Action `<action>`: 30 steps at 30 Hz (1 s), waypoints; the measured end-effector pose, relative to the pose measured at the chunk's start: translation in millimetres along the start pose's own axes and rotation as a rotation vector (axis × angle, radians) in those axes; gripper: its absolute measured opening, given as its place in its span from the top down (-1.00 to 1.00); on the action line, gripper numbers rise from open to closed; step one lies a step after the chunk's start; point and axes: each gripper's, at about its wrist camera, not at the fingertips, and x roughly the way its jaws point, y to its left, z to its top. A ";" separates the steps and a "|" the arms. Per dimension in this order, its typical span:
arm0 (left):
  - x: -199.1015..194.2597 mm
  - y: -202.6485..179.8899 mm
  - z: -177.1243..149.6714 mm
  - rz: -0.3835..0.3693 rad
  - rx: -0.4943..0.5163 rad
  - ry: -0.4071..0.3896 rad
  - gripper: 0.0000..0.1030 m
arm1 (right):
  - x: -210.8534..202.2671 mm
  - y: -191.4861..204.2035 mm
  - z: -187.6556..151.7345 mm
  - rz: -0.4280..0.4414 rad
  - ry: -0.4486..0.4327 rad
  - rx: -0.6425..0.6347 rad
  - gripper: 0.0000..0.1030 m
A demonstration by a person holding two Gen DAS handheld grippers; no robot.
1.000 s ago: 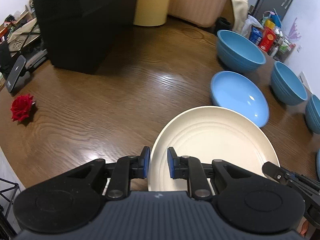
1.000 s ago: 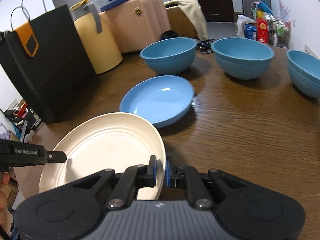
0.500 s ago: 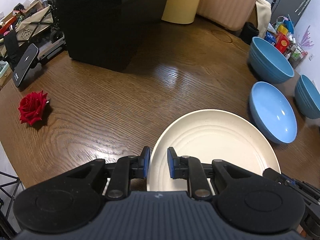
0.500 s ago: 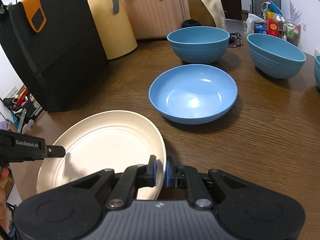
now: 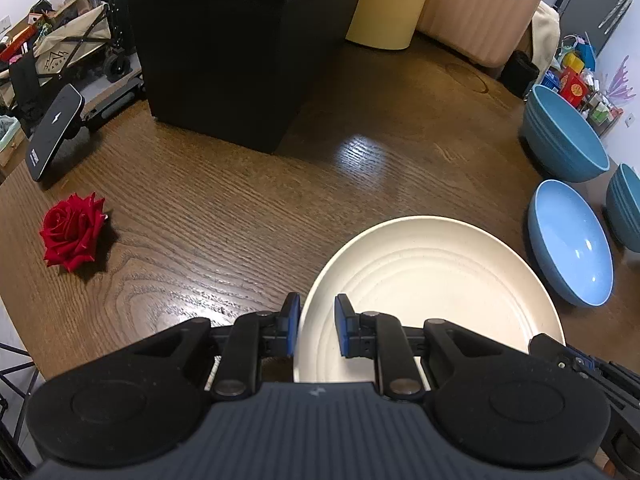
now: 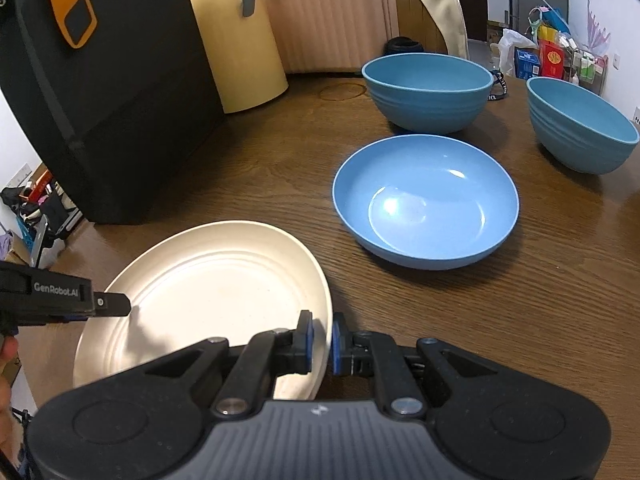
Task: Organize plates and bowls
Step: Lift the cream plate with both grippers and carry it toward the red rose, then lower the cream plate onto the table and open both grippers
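Note:
A cream plate [image 5: 432, 280] is held by both grippers above the wooden table. My left gripper [image 5: 316, 330] is shut on its left rim. My right gripper [image 6: 320, 340] is shut on its right rim; the plate also shows in the right wrist view [image 6: 208, 292]. A shallow blue plate [image 6: 426, 204] lies on the table beyond it, also in the left wrist view [image 5: 570, 242]. Two deep blue bowls [image 6: 428, 90] [image 6: 580, 132] stand behind the blue plate. The left gripper's body [image 6: 60, 300] shows at the left of the right wrist view.
A tall black bag [image 5: 220, 48] stands at the back left of the table [image 5: 240, 208]. A yellow bin [image 5: 392, 0] and a pink suitcase [image 5: 480, 12] stand behind. A red rose [image 5: 72, 236] lies at the left, near a black device [image 5: 54, 132].
Both grippers have carried the cream plate to the left, away from the blue plate and bowls. The black bag and the rose now sit closer to the middle of the left wrist view.

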 end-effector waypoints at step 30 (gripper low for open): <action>-37.9 -6.4 -8.6 -0.014 0.026 -0.045 -0.99 | -29.0 -18.4 0.5 0.028 0.009 0.038 -1.00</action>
